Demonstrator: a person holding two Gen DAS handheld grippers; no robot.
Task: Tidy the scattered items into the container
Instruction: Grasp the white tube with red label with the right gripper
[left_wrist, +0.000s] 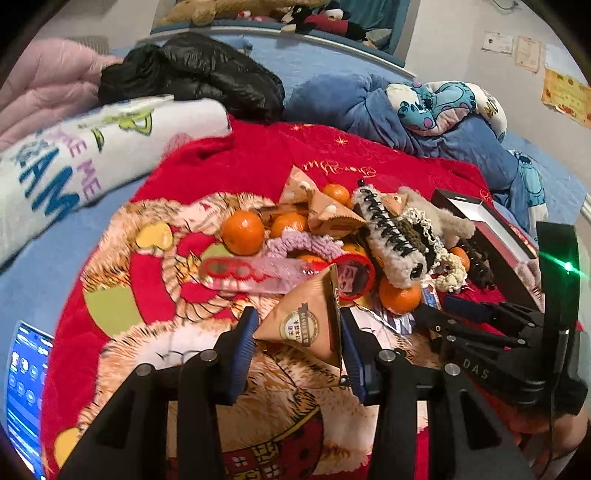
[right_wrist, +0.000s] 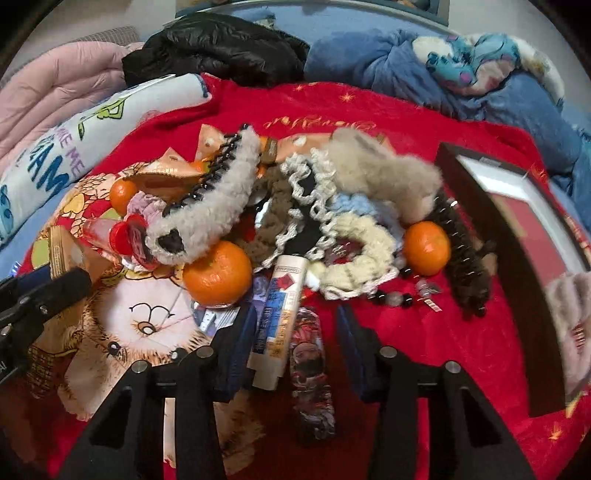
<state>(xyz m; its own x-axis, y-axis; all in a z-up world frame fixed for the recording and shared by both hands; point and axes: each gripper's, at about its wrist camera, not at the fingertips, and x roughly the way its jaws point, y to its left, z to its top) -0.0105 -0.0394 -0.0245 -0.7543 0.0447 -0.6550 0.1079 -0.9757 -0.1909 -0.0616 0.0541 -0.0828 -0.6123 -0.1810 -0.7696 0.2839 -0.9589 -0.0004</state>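
My left gripper (left_wrist: 299, 332) is shut on a tan triangular packet (left_wrist: 306, 321), its blue pads against both sides, just above the red blanket. My right gripper (right_wrist: 295, 328) straddles a white tube (right_wrist: 277, 317) and a flat patterned strip (right_wrist: 312, 369). The left pad lies against the tube, while the right pad stands clear, so the gripper is open. The scattered pile holds tangerines (right_wrist: 218, 273), a fluffy grey hair claw (right_wrist: 214, 199), crocheted scrunchies (right_wrist: 354, 240) and a red-lidded item (left_wrist: 351, 273). The container, a dark box (right_wrist: 476, 206) with a white rim and red inside, lies at the right.
The items lie on a red cartoon-print blanket (right_wrist: 406, 110) on a bed. Behind are a rolled white printed blanket (left_wrist: 74, 166), a black jacket (left_wrist: 192, 74), blue bedding (left_wrist: 351, 103) and a pink quilt (left_wrist: 44, 81). A lit phone screen (left_wrist: 26, 387) is at the lower left.
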